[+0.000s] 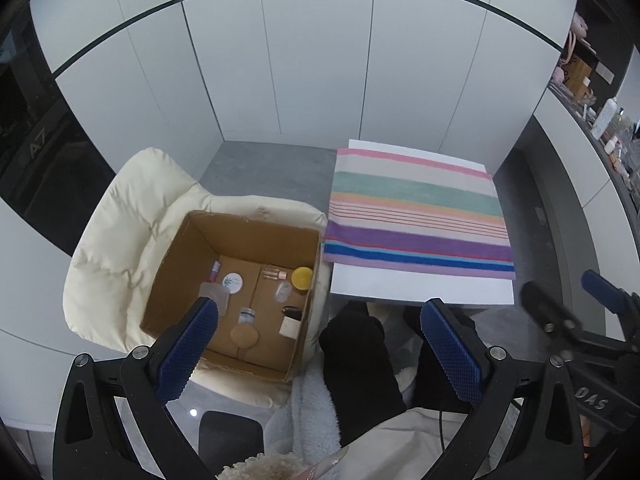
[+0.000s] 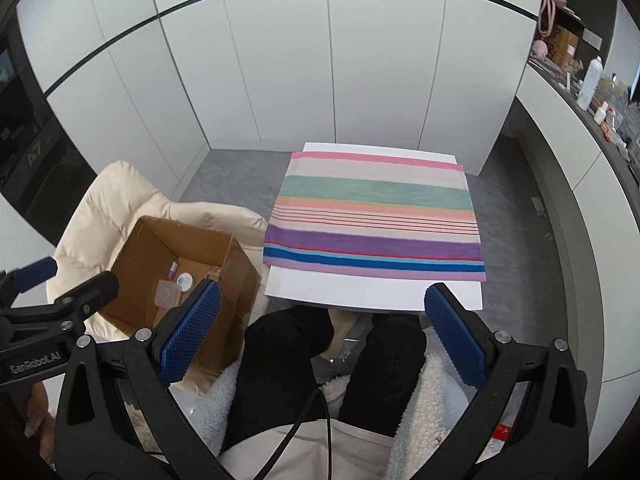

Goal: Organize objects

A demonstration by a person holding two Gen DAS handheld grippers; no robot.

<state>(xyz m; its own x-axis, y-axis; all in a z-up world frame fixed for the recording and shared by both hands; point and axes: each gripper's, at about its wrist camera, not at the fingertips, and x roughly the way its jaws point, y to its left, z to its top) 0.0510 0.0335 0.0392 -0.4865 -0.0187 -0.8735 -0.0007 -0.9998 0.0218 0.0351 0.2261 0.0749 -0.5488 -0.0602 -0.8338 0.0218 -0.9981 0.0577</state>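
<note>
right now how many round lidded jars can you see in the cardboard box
3. A white-lidded round jar at the back left of the brown cardboard box, a yellow-lidded jar at the back right, and a small silver-lidded jar near the middle. The left finger may hide more.

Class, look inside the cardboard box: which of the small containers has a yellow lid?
The small jar by the box's right wall, beside the rose-gold-capped bottle. Its lid is yellow; the round tin has a white one.

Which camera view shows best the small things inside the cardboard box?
The left wrist view. It looks down into the box, so the yellow jar, white round tin and others on the floor show. In the right wrist view the box wall hides all but the tin and few others.
</note>
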